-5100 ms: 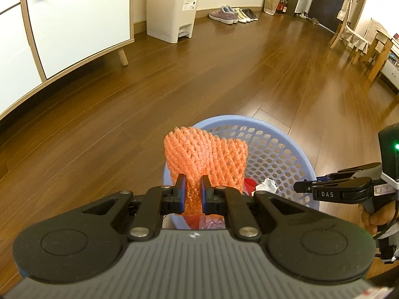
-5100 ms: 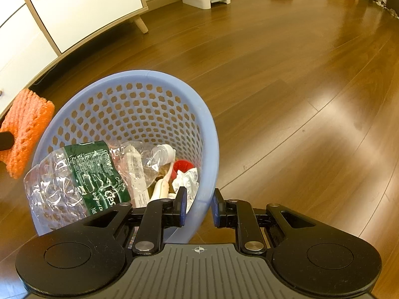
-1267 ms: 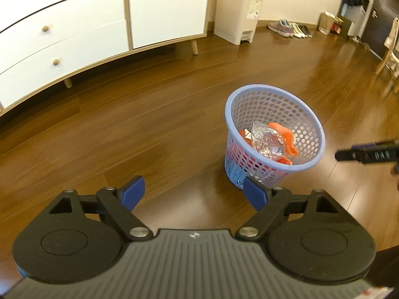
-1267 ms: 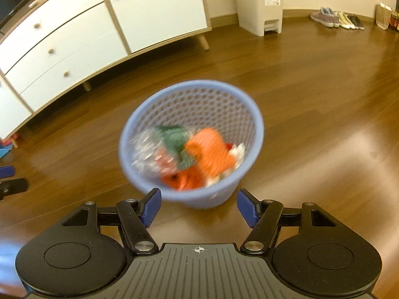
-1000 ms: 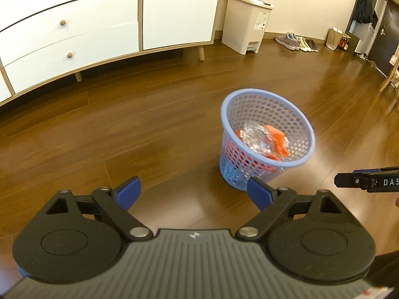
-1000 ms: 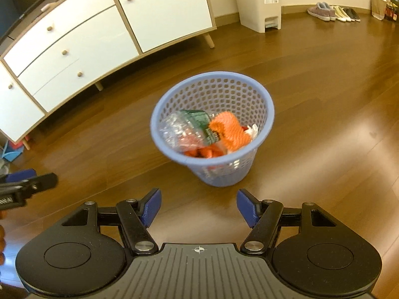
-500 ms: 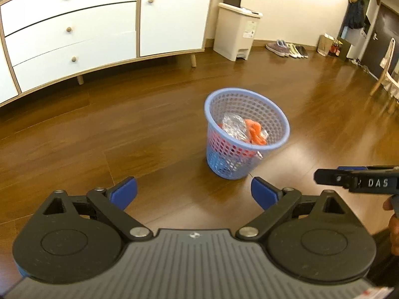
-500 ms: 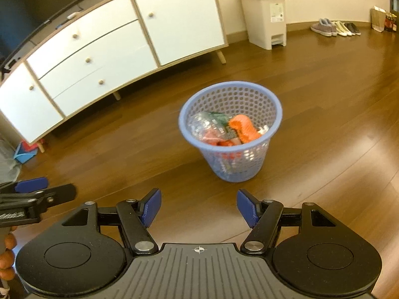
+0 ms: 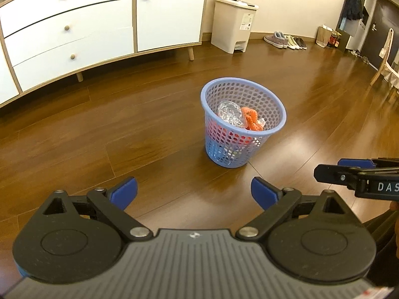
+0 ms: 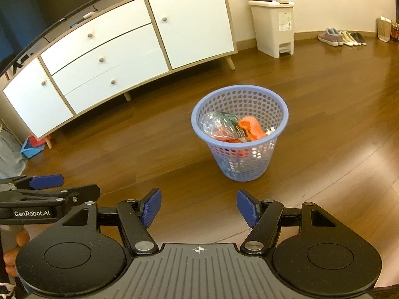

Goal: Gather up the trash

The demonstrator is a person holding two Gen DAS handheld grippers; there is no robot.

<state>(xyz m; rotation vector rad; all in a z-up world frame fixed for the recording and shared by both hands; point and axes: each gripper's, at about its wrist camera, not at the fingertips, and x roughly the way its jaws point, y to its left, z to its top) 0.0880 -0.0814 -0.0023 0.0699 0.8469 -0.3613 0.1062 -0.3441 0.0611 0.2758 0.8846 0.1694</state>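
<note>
A blue perforated basket (image 9: 219, 92) stands upright on the wood floor, also seen in the right wrist view as the basket (image 10: 251, 94). Inside lie a crushed clear bottle (image 9: 228, 113), an orange foam net (image 9: 250, 119) and other scraps; the right wrist view shows the bottle (image 10: 217, 122) and the net (image 10: 250, 127). My left gripper (image 9: 194, 193) is open and empty, well back from the basket. My right gripper (image 10: 198, 208) is open and empty too, held back at a similar distance. Each gripper shows at the edge of the other's view.
A white sideboard (image 10: 119, 49) on short legs runs along the left wall. A cream pedal bin (image 10: 274, 27) stands past it, with shoes (image 10: 341, 37) along the far wall. A chair (image 9: 386, 57) is at the far right. Bare wood floor surrounds the basket.
The left gripper let the orange net go into the basket, and the right gripper opened too. Both have since pulled back and risen, so the basket looks smaller and farther.
</note>
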